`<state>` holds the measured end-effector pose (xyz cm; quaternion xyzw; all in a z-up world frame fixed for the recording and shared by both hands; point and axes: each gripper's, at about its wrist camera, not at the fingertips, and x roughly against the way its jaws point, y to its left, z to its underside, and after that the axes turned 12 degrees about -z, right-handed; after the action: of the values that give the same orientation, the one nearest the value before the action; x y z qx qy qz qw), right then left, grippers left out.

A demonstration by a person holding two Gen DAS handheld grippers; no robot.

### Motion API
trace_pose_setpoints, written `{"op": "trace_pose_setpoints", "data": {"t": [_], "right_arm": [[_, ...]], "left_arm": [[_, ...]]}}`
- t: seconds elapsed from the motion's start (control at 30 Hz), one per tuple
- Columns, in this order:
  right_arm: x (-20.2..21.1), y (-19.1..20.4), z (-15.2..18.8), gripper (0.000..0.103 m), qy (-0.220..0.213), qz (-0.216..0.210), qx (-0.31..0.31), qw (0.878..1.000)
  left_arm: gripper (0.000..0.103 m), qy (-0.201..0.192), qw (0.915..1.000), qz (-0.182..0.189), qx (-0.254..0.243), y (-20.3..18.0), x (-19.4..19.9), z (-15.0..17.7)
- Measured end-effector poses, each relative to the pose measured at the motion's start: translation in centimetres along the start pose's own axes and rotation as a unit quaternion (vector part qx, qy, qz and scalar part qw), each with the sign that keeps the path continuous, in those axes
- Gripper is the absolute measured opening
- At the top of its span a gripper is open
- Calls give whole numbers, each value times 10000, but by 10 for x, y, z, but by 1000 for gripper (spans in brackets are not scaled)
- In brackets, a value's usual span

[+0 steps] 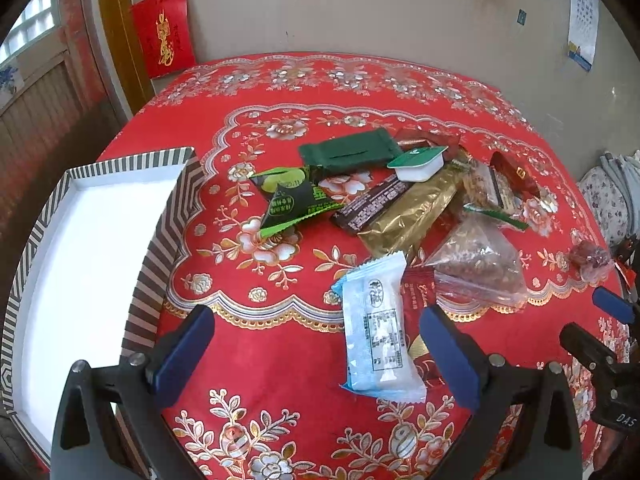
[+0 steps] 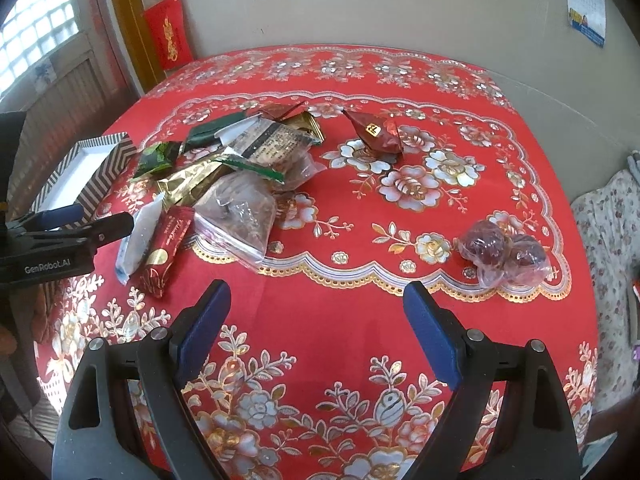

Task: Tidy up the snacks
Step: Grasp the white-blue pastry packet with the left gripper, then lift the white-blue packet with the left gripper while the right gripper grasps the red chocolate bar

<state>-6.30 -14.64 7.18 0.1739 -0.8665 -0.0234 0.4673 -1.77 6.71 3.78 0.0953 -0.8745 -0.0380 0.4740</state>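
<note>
The tabletop [image 1: 280,344], under a red flowered cloth, fills the space beneath and ahead of both my jaws. To the left of my left jaws [image 1: 316,354] sits the striped tray [image 1: 160,236], its white inside bare, its near wall just beside my left finger. My left jaws are spread wide with nothing between them; the pale blue snack packet [image 1: 378,332] lies flat on the cloth just ahead of and inside my right finger, overlapping a dark red packet [image 1: 418,300] that is partly under that finger's tip.

Further ahead of the left jaws lies the pile: a clear bag of brown crumbly snack [image 1: 476,260], a gold wrapper [image 1: 412,216], a dark brown bar [image 1: 372,204], a green-and-black packet [image 1: 292,200], a dark green pouch [image 1: 348,152] and a small white cup with a green lid [image 1: 418,164], all touching or overlapping.

My right jaws [image 2: 318,334] are also wide open and hold nothing, with only cloth between them. Ahead and to their right rests a clear bag of dark red round fruits [image 2: 500,256]. Well ahead lies a maroon folded wrapper [image 2: 378,134], apart from the pile at the left.
</note>
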Motion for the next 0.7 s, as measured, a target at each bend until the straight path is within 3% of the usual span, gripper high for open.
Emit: {"op": "trace_pose_setpoints", "data": {"t": [0.7], "right_arm": [[-4, -6, 6, 88, 108, -206, -142, 9996]], "left_arm": [[103, 146, 9997, -47, -177, -13, -10, 0]]}}
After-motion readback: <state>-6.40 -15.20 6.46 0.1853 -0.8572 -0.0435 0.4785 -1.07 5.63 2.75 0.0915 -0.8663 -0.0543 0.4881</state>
